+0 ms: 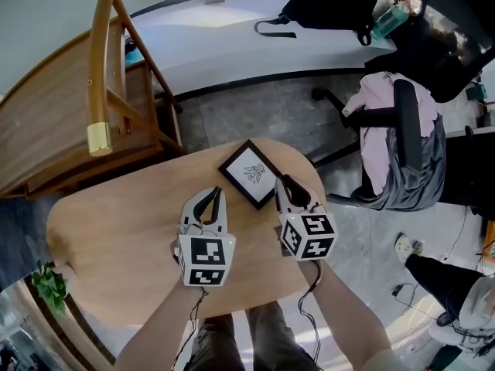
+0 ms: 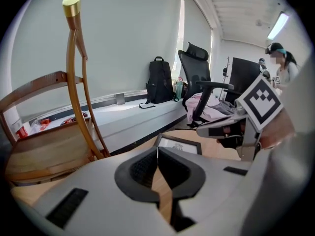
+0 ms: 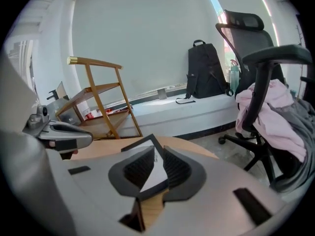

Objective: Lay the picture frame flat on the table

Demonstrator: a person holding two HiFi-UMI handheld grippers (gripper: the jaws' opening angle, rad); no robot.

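Observation:
A black picture frame (image 1: 250, 173) with a white print sits on the far part of the round wooden table (image 1: 116, 230), one corner pointing at me. My right gripper (image 1: 285, 193) is at its right corner. In the right gripper view the frame (image 3: 153, 173) runs tilted between the pads, which are shut on its edge. My left gripper (image 1: 210, 201) hovers over the table just left of the frame, shut with nothing in it. In the left gripper view its pads (image 2: 147, 167) meet, and the frame (image 2: 179, 144) lies beyond them.
A wooden rack with a curved post (image 1: 100, 76) stands close behind the table's left side. An office chair draped with clothes (image 1: 402, 145) is at the right, a black backpack (image 1: 332, 2) on the window ledge. A small plant (image 1: 50, 288) is at the table's left edge.

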